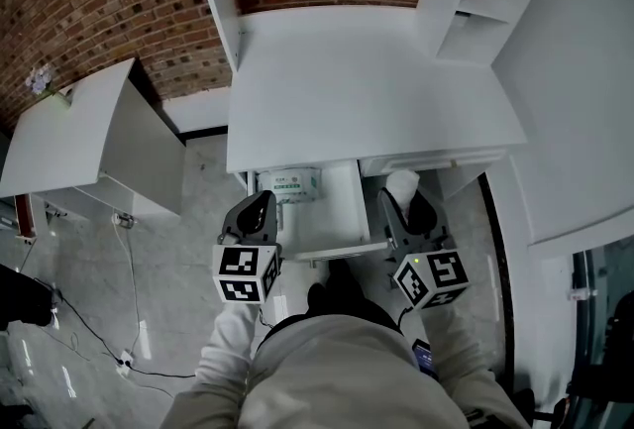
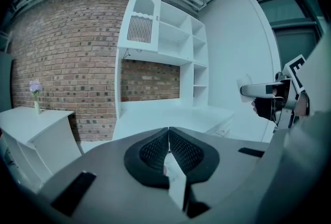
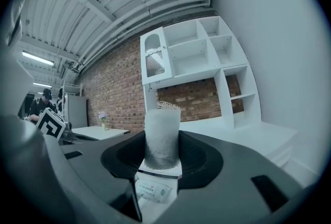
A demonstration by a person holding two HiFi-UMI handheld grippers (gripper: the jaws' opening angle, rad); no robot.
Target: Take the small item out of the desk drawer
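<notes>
My right gripper [image 1: 404, 204] is shut on a small white gauze roll [image 1: 401, 185], held upright just above the front of the open desk drawer [image 1: 337, 247]. In the right gripper view the gauze roll [image 3: 162, 137] stands between the two dark pads and sticks up above them. A white packet with a green label [image 1: 288, 184] lies in the drawer, and the packet [image 3: 152, 189] also shows below the jaws. My left gripper [image 1: 260, 209] hangs over the drawer's left side. Its pads [image 2: 155, 150] meet at the tip with nothing between them.
The white desk top [image 1: 367, 90] carries a shelf unit [image 1: 475, 11] against a brick wall. A low white side table [image 1: 89, 140] with a small vase of flowers [image 1: 40, 80] stands to the left. Cables [image 1: 124, 348] run over the marble floor.
</notes>
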